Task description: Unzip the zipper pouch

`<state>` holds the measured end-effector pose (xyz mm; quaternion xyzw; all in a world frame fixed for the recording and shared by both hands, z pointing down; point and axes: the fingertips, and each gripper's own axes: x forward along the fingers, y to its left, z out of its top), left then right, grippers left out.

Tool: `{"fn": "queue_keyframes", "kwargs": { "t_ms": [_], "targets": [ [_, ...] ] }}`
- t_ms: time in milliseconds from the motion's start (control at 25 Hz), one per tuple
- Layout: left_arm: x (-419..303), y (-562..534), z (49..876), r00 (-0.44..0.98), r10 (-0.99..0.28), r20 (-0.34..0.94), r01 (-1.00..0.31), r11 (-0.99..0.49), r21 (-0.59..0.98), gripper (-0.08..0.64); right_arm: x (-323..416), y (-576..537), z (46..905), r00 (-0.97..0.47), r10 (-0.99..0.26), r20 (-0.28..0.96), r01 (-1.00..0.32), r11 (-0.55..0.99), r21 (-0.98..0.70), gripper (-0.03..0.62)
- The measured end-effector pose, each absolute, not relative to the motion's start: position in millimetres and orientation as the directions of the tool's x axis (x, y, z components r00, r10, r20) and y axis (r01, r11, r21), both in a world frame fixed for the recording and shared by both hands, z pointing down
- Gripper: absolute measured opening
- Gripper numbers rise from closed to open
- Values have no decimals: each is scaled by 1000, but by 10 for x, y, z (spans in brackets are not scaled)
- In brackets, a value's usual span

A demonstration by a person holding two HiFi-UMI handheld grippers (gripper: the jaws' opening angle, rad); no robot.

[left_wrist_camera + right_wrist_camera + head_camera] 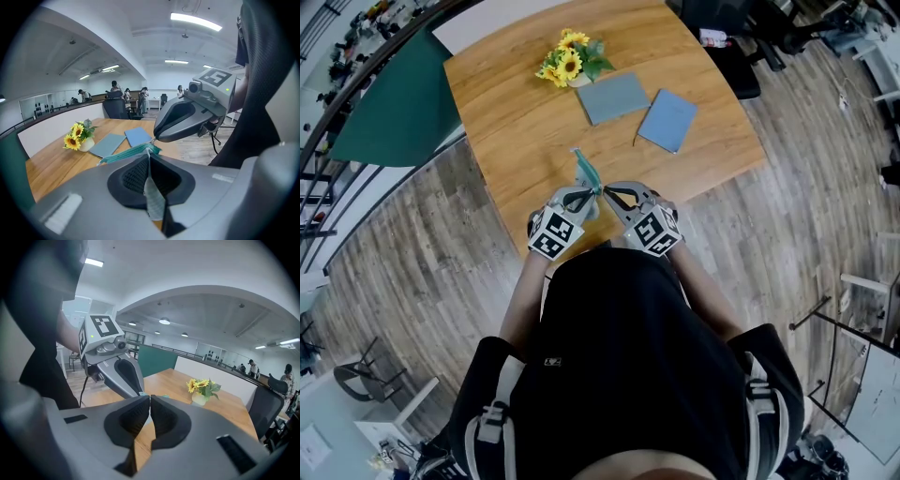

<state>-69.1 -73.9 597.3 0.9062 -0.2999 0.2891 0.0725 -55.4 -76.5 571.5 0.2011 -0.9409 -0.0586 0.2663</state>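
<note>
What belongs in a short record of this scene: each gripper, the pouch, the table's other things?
Left gripper: shut on teal zipper pouch
Right gripper: jaws together, tips at the pouch's top
Pouch position: over the wooden table, near its front edge
Farther back: sunflower pot, grey-blue pouch, blue pouch

At lower centre the left gripper (149, 158) clamps the teal pouch (124, 155). The right gripper (156, 137) meets it from upper right. Sunflowers (76, 136) stand at left.
</note>
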Motion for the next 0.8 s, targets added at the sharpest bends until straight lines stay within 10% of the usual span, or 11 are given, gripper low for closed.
{"fn": "queue_keyframes", "kwargs": {
  "t_ms": [800],
  "targets": [
    [-510, -609, 5908, 695, -462, 551, -533, -845, -36, 11, -435, -756, 5714, -724, -498, 478, -414, 867, 277, 12]
  ]
}}
